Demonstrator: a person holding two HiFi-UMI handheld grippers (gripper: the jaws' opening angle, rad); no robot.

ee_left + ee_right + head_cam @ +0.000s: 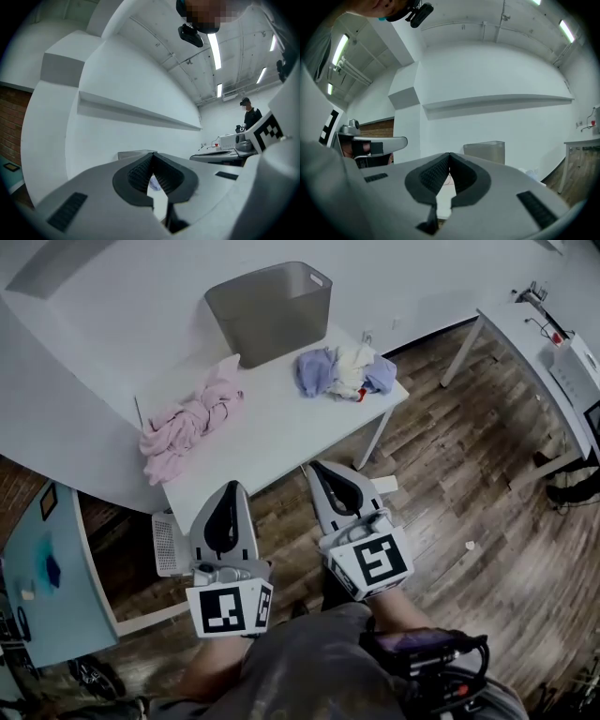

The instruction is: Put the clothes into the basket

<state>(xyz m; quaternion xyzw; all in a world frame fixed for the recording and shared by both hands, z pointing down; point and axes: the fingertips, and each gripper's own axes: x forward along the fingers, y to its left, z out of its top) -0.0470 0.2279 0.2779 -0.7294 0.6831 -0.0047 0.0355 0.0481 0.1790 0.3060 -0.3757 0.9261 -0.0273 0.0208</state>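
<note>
Left tool point(227, 487), right tool point(320, 467) held level at table point(281, 432) edge, jaws pressed together, nothing gripped. Pink clothes point(187, 426), blue-cream clothes point(343, 371) left on table beside grey basket point(279, 317), presumably awaiting pickup.

A grey plastic basket point(272, 310) with a handle slot in its rim stands upright at the far end of the white table point(281, 442), its open top facing up. The pink clothes point(190, 426) lie in a crumpled heap near the table's left edge. The blue and cream clothes point(344, 371) lie bunched together near the right edge, just in front of the basket.
</note>
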